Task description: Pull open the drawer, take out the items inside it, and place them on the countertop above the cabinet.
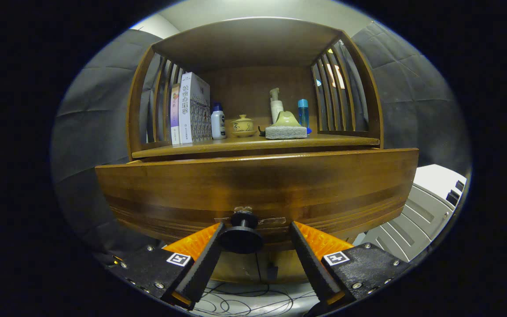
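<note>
A dark wooden cabinet's drawer front stands close ahead of me. Its round black knob sits between my fingers, close against the left finger and with a gap to the right finger. My gripper is open around the knob and neither finger presses on it. The drawer front hides whatever lies inside. Above it runs the countertop, under a shelf roof with slatted sides.
On the countertop stand two books, a white bottle with a blue cap, a yellow lidded cup, a pump bottle, a grey sponge and a blue tube. Cables lie on the floor below; a white appliance stands to the right.
</note>
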A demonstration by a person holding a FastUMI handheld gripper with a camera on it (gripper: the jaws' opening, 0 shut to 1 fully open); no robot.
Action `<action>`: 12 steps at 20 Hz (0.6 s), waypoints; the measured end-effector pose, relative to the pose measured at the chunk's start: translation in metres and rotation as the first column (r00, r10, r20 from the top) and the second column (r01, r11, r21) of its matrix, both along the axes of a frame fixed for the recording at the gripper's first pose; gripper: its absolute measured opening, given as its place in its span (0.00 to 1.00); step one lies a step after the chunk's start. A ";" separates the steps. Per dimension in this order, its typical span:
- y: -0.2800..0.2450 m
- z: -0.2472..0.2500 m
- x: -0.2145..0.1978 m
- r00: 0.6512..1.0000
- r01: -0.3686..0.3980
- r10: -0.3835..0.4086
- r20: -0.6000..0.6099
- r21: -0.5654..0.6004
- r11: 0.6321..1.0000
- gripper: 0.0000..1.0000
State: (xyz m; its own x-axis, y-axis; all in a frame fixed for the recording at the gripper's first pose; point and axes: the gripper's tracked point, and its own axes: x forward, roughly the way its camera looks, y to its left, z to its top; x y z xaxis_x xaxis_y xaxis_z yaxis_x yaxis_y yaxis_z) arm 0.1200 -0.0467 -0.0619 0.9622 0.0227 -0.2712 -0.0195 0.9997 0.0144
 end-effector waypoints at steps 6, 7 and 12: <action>0.001 0.000 0.031 1.000 0.002 -0.001 0.025 -0.028 1.000 0.93; 0.001 0.000 0.034 1.000 0.003 -0.002 0.030 -0.030 1.000 0.93; 0.002 0.000 0.052 0.998 0.007 -0.003 0.056 -0.055 0.998 0.93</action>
State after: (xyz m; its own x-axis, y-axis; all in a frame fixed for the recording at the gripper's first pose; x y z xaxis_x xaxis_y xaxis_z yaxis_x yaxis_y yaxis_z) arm 0.1717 -0.0452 -0.0616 0.9759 0.0043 -0.2181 -0.0138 0.9990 -0.0421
